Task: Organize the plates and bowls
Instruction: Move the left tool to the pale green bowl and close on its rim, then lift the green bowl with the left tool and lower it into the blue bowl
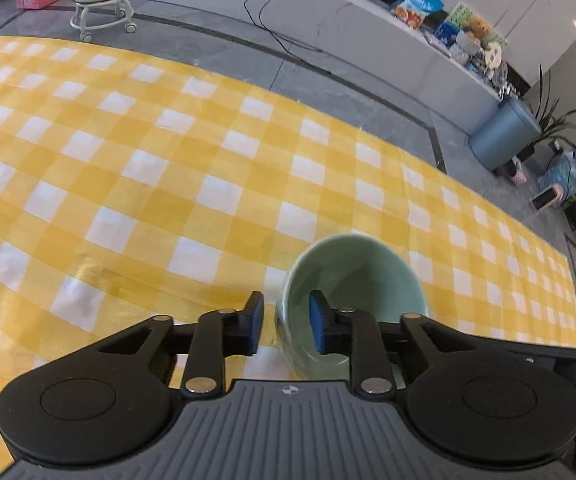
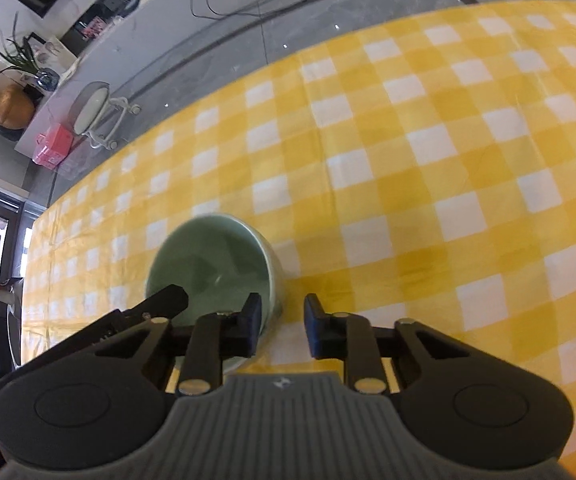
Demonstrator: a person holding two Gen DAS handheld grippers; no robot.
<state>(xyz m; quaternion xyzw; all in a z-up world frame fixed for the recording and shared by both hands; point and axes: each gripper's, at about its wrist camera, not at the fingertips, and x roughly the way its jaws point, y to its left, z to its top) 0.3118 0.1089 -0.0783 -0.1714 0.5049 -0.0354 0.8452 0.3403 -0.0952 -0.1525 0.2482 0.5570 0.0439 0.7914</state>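
Home living room, yellow checked tablecloth [image 1: 168, 152], rolling stool [image 1: 104, 4], houseplant [image 2: 20, 56], snack-laden ledge [image 1: 448, 28]

A bowl [image 1: 352, 280] stands on the bench [image 1: 128, 160], near its front edge. The left gripper [image 1: 286, 326] has one jaw inside the bowl and one outside, over the wall. The right gripper [image 2: 282, 326] straddles the bowl's opposite wall. Behind the bench, a stool [image 1: 104, 2] stands on the floor.
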